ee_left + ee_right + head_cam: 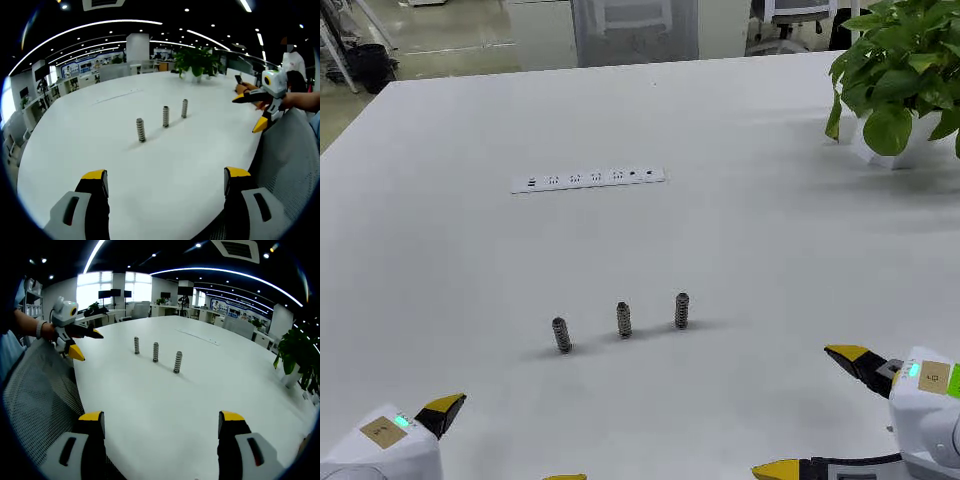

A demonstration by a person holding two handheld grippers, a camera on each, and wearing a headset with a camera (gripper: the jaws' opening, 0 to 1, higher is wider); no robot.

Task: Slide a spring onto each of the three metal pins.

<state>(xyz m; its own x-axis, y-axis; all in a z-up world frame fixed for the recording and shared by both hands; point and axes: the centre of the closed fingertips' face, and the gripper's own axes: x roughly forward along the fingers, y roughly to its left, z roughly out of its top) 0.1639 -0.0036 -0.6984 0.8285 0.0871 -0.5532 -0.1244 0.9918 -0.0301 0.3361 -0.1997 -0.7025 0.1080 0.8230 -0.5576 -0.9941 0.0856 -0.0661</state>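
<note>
Standing springs [623,319]: 3 upright in a row on the surface [720,230], spaced apart.
Left gripper [165,174]: jaws open.
Right gripper [160,416]: jaws open.

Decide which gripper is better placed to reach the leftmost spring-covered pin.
Probably left: the left gripper, jaws open, sits nearest the leftmost pin; the right gripper is farther off, on the opposite side.

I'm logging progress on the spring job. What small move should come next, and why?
Probably just draw both grippers back. The left spring, middle spring and right spring stand upright in a row, each apparently seated over a pin already. The left gripper and right gripper are open, empty and well apart from them.
</note>
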